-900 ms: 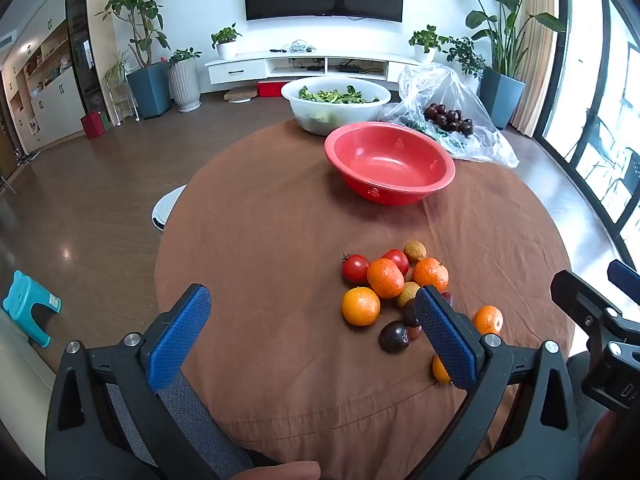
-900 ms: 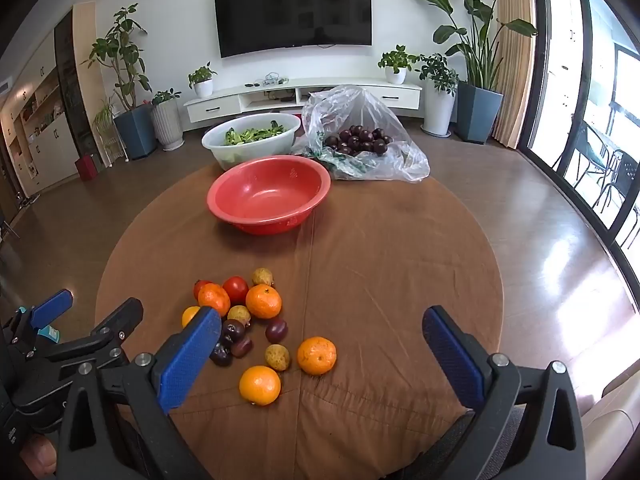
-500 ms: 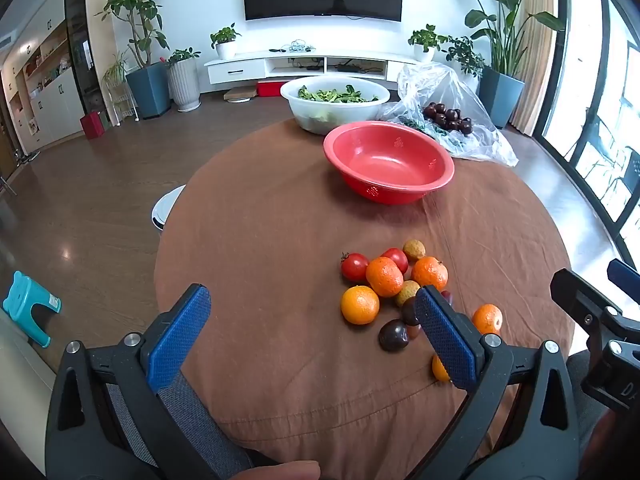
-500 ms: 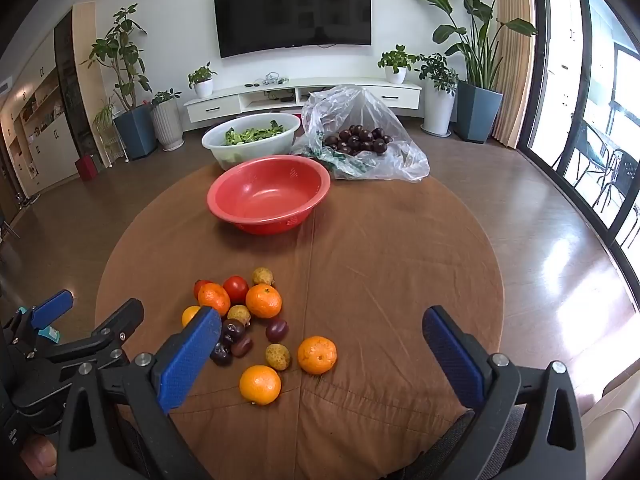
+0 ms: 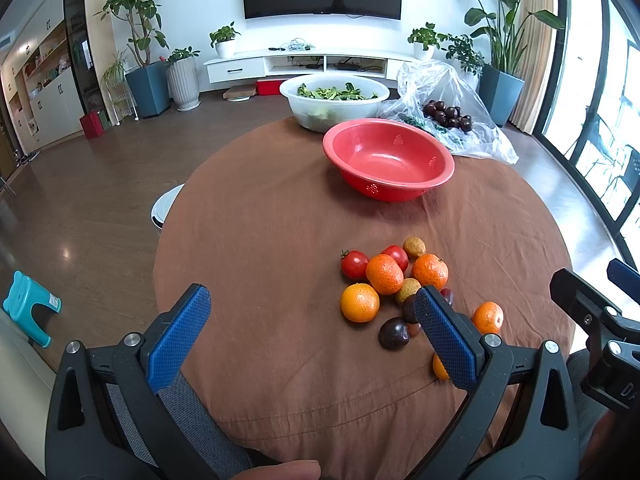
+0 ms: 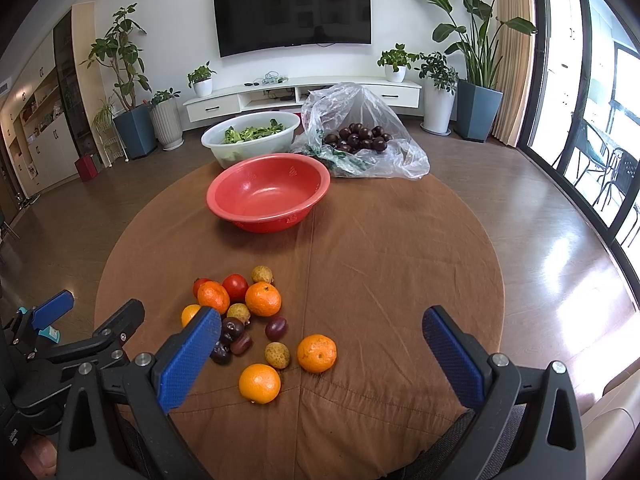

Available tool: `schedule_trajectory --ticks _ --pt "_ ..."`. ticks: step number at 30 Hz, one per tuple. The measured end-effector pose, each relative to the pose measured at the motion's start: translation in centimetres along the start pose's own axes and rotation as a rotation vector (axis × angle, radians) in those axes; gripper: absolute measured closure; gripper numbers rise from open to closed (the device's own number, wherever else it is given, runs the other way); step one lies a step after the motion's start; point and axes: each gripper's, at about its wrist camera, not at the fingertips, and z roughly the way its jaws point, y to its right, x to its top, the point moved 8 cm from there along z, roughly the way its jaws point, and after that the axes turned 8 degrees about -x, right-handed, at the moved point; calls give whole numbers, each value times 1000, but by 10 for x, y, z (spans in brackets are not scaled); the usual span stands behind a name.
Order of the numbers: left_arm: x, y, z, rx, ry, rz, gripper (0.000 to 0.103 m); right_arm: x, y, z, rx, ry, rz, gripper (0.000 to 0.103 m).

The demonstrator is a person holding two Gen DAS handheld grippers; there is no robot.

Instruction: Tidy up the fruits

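Left gripper [image 5: 312,332] at near edge of the round table [image 5: 260,240], blue pads spread wide, nothing between them. Right gripper [image 6: 320,348] alongside it, pads also spread wide, holding nothing. Both sit low over the brown tablecloth, short of the fruit.

Fruit pile [image 6: 248,320] loose on the cloth, near-left of table centre in the right wrist view, just past the right gripper's left pad [image 6: 188,360]. Nearest: 1 orange [image 6: 259,383], then a tangerine [image 6: 317,353] with a small tan lychee-like fruit [image 6: 277,355] touching or almost touching it. Dark plums [image 6: 276,328] in the middle of the pile, some partly hidden behind the pad. Further back 2 more oranges [image 6: 263,299], 2 red tomatoes [image 6: 235,287], another tan fruit [image 6: 262,274] at the far end. Left wrist view shows the same cluster right of centre, with the left gripper's right pad [image 5: 444,340] covering part of it; 1 orange [image 5: 359,303] on its left side, tomato [image 5: 354,265] behind.

Red bowl [image 6: 268,192] well beyond the pile, empty, upright. Behind it, touching or just beside, a white bowl [image 6: 250,140] with green leaves. Right of that, a clear plastic bag [image 6: 360,136] open, dark round fruits inside. Far wall: TV [image 6: 292,12], white cabinet, potted plants.
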Motion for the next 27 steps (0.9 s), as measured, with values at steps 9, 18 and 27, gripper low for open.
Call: schedule_trajectory --ticks 9,18,27 --pt "0 0 0 1 -2 0 0 0 0 0 0 -2 0 0" --pt "-12 -3 7 -5 -19 11 0 -7 -3 4 1 -13 0 0" --pt "-33 4 31 -189 -63 45 0 -48 6 14 56 -75 -23 0"
